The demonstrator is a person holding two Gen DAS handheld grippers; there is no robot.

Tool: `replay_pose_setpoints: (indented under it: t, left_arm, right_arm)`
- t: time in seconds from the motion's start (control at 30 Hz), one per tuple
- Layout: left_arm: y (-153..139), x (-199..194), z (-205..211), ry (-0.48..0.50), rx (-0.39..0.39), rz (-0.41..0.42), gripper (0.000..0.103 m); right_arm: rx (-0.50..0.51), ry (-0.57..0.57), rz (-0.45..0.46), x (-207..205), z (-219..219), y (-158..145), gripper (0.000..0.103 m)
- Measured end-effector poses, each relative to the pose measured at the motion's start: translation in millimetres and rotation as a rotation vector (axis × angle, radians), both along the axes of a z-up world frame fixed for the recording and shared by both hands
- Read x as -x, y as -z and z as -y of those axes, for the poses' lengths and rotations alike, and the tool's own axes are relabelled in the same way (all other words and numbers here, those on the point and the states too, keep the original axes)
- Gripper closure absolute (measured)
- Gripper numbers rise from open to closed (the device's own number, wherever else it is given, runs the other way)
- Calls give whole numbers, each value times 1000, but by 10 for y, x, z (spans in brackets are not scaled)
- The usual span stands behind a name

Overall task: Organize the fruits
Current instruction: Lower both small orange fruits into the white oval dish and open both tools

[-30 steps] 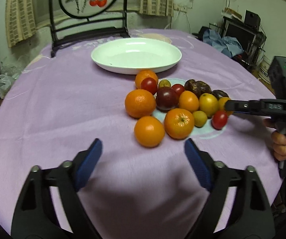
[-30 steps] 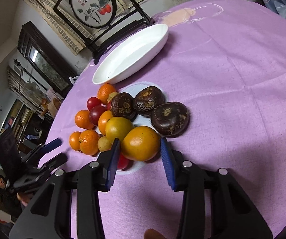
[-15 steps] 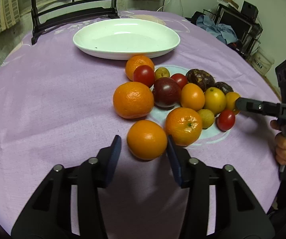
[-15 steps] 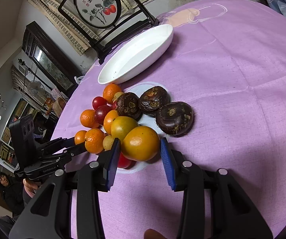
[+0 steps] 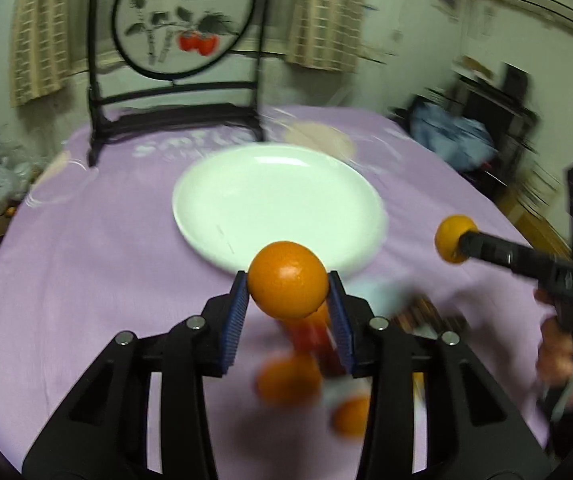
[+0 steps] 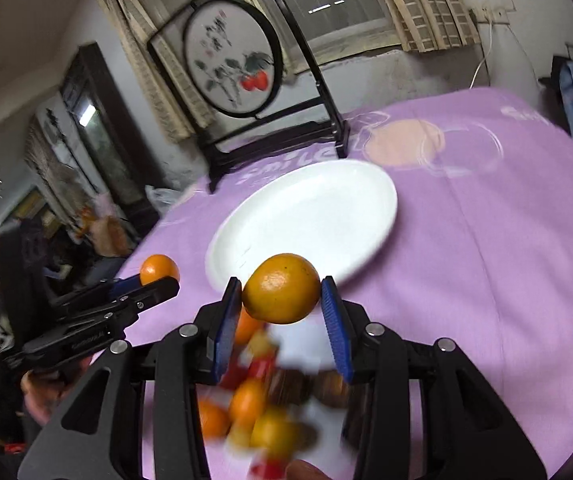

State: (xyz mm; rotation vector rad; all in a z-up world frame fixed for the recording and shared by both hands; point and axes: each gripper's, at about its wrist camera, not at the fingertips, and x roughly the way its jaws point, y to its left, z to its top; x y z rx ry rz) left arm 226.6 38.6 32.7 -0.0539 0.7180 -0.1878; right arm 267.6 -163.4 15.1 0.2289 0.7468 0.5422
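My left gripper (image 5: 288, 300) is shut on an orange (image 5: 287, 278) and holds it in the air, just short of the empty white plate (image 5: 278, 200). My right gripper (image 6: 282, 304) is shut on a yellow-orange fruit (image 6: 281, 288), also lifted near the plate (image 6: 306, 216). Each gripper shows in the other's view: the right one (image 5: 452, 240) at the right with its fruit (image 5: 448, 236), the left one (image 6: 154, 276) at the left with its orange (image 6: 158, 268). The remaining fruit pile (image 6: 270, 408) lies blurred below the grippers; it also shows in the left wrist view (image 5: 306, 368).
The round table wears a purple cloth (image 5: 86, 264). A black-framed round painted screen (image 5: 182, 20) stands at the table's far edge behind the plate. Clutter and furniture line the room at the right (image 5: 486, 128).
Both grippers have closed on their fruits and lifted them off the pile, moving toward the white plate. The views are motion-blurred.
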Motion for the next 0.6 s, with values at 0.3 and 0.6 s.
replay_pose_setpoints:
  t: [0.3,0.6]
  left_arm:
    - [373,-769,61,-69,-20,-147,63]
    - [172,-468,-146,-108,4,-74,12]
  right_arm:
    - [163,-20,-101,-639,-415,443,61]
    - [105,-43,-51,-255,-58,175,40]
